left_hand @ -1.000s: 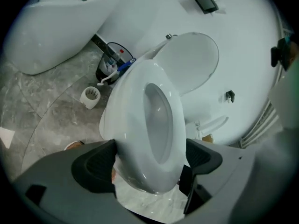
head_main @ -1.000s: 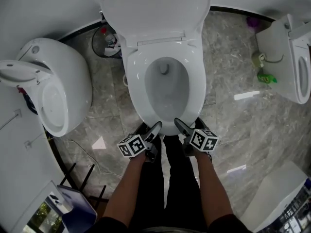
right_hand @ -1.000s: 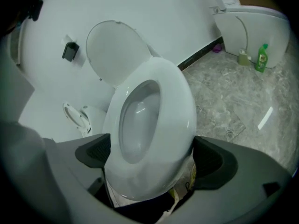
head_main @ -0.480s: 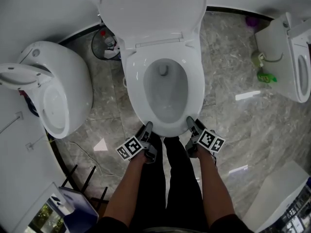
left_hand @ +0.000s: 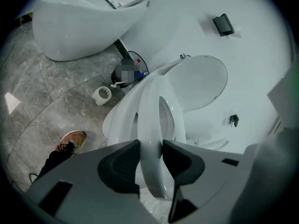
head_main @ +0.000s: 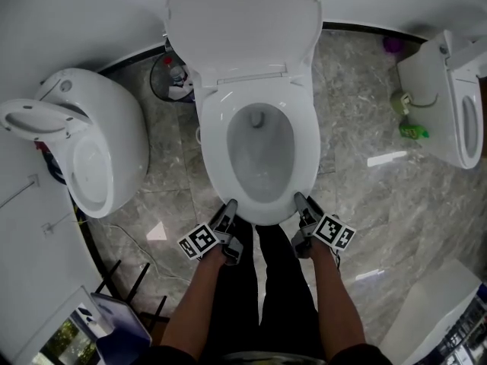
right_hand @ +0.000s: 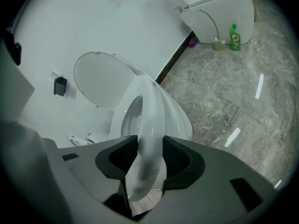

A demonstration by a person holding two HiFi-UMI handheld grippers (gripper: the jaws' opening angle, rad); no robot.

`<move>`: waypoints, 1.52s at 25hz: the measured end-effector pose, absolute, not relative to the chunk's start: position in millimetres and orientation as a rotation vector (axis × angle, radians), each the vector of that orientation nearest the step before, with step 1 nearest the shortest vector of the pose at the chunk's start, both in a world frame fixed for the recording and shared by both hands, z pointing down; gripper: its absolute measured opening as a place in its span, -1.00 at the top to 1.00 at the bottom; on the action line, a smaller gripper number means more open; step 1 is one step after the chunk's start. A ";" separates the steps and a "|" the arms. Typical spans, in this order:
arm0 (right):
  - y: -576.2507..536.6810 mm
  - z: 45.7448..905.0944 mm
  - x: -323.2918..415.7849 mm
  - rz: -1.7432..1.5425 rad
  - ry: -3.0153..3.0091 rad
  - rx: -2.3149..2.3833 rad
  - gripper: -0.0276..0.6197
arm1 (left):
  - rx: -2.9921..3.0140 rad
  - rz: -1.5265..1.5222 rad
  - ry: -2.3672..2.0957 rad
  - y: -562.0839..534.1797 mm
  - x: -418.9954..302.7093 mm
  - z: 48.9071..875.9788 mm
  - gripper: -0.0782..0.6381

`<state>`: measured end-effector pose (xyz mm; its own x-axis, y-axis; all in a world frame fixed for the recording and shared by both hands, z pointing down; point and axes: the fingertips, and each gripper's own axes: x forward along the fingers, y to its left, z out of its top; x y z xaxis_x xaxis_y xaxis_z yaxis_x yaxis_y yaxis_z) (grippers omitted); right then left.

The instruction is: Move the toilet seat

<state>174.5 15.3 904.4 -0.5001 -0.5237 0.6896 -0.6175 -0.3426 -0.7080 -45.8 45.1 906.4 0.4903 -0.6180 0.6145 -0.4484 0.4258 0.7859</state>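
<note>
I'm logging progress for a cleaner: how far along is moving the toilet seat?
Done: the white oval lid stands raised. In hand: the left gripper and right gripper have just closed their jaws on the front edge of the white plastic seat ring. Left: probably swinging it up off the bowl.

The left gripper has its jaws clamped on the front edge of the seat. The jaws have just been closing, and both dark pads press on the white rim. The bowl shows beside the seat. The raised lid stands behind it against the white wall. A shoe rests on the grey marble floor at left. A second toilet sits farther back, with a dark bin between the two.
</note>
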 end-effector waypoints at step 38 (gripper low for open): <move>-96.8 667.5 159.1 2.200 -2.096 1.602 0.27 | 1.272 -0.707 -1.173 -68.5 -67.7 668.5 0.22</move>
<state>159.1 -96.8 667.5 -0.5314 -0.7423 0.4083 -0.3719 -0.2286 -0.8997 -67.7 -68.5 668.5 0.3052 -0.9143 0.2665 -0.1911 0.2153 0.9577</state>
